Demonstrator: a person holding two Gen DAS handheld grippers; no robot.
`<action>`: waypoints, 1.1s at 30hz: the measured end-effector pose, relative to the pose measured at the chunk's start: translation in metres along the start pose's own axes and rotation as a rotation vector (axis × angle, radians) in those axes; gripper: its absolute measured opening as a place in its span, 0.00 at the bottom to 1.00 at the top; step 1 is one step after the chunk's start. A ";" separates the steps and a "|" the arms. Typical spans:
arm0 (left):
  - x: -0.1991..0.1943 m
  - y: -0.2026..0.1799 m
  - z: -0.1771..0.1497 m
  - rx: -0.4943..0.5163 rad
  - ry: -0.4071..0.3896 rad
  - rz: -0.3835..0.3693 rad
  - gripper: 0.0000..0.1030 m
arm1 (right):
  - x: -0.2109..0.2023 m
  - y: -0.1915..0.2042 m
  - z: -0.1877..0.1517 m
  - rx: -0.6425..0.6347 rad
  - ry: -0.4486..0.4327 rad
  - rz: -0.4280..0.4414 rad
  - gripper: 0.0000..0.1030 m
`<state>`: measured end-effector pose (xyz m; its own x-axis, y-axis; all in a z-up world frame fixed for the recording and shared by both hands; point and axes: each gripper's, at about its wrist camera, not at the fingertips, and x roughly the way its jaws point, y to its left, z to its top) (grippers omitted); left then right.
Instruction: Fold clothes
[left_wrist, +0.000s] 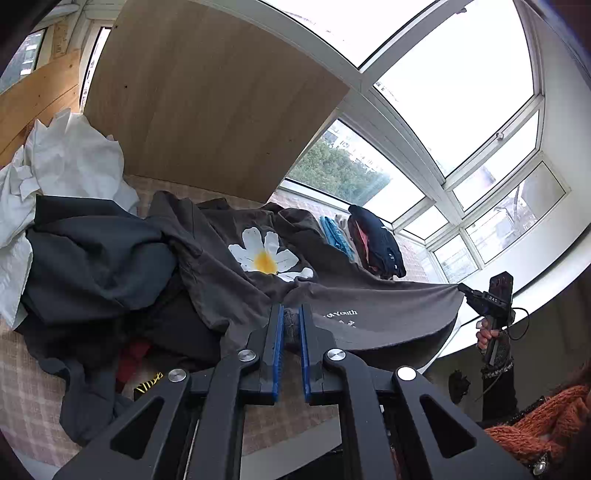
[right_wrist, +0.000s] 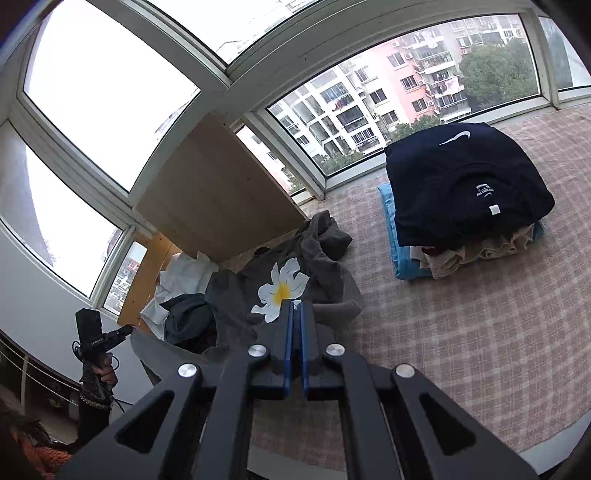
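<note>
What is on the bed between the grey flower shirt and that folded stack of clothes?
Only bare checked bedcover separates the flower shirt from the folded stack, seen in the right wrist view.

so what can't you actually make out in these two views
- Left wrist view: the grey flower t-shirt has small white lettering, partly cut off by the left gripper.
- Right wrist view: the right gripper covers the fabric it pinches.
- Folded stack: lower garments hidden under the navy top.

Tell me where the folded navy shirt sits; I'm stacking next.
In the right wrist view, upper right: the folded navy shirt tops the stack of folded clothes by the window.
</note>
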<state>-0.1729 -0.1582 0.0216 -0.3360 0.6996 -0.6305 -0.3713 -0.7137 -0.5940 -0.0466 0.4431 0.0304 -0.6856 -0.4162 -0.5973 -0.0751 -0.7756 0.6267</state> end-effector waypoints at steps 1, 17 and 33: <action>0.020 0.004 0.018 -0.002 0.014 -0.001 0.07 | 0.019 -0.005 0.017 0.009 0.005 0.003 0.03; -0.178 -0.237 0.203 0.426 -0.451 0.182 0.07 | -0.202 0.204 0.200 -0.398 -0.431 -0.090 0.03; -0.033 -0.080 -0.123 0.186 -0.013 0.168 0.07 | -0.075 -0.060 -0.150 0.053 0.140 -0.133 0.03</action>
<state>-0.0254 -0.1284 0.0287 -0.4170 0.5732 -0.7054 -0.4622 -0.8020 -0.3784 0.1180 0.4494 -0.0381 -0.5603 -0.3767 -0.7377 -0.1986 -0.8035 0.5611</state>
